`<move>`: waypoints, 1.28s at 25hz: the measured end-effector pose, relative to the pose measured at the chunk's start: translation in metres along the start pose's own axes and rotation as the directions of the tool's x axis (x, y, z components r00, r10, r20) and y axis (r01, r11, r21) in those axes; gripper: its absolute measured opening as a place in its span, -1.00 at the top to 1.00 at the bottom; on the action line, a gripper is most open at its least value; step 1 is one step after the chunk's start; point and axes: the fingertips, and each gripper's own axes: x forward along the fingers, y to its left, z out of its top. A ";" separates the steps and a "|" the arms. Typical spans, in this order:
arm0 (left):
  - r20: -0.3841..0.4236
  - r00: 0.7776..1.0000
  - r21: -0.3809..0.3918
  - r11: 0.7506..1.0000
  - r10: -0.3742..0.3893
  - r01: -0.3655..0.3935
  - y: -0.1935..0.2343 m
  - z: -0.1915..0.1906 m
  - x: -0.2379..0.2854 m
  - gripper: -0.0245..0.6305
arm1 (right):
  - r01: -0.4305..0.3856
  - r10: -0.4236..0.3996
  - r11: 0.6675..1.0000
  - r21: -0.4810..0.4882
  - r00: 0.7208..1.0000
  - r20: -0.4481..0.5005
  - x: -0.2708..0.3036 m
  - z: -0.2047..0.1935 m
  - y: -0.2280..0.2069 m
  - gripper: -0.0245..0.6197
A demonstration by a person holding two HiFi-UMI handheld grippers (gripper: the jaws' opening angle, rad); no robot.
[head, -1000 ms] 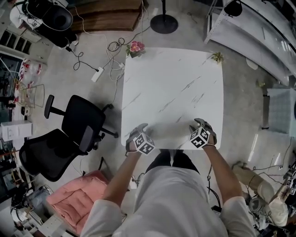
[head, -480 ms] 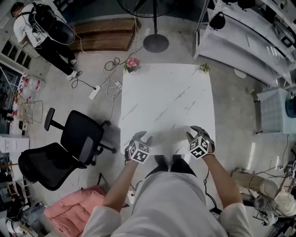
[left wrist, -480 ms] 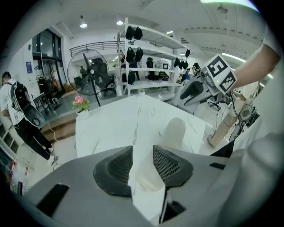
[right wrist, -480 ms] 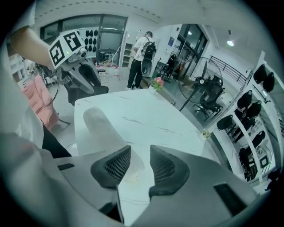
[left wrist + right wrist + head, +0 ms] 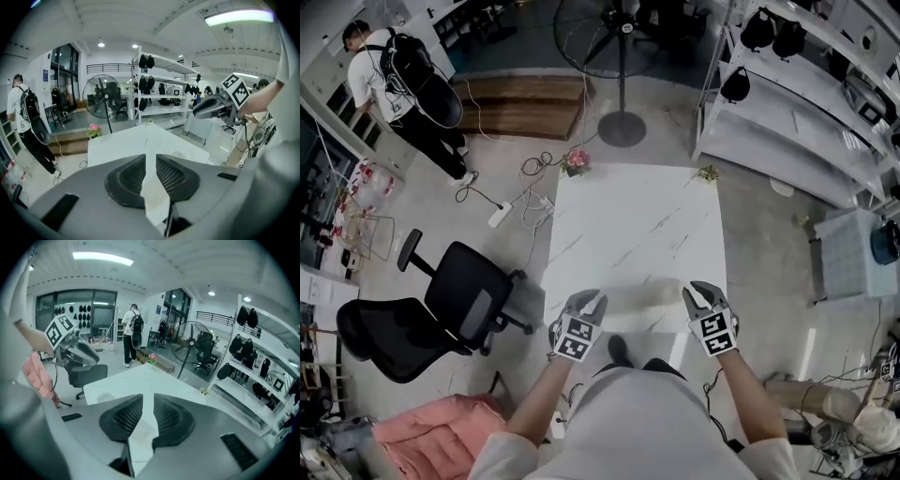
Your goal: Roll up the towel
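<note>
A black office chair (image 5: 464,300) stands on the floor at the left, beside the white marble table (image 5: 628,216). The left gripper (image 5: 592,300) hangs above the table's near-left corner; its jaws have just been closing and now stand a thin slit apart with nothing between them. Between the two grippers lies the towel (image 5: 643,294), a pale roll (hard to pick out against the tabletop) close to the near edge. Its long axis runs side to side along that edge, one end toward each gripper. The right gripper (image 5: 697,291) hangs above the near-right corner, its jaws likewise just drawn nearly together, empty and clear of the towel
</note>
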 end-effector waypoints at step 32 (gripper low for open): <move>0.228 0.929 -0.112 0.956 0.291 -0.272 -0.184 0.036 -0.180 0.87 | -0.187 0.165 0.982 0.032 0.923 0.348 -0.220 -0.002 0.053 0.89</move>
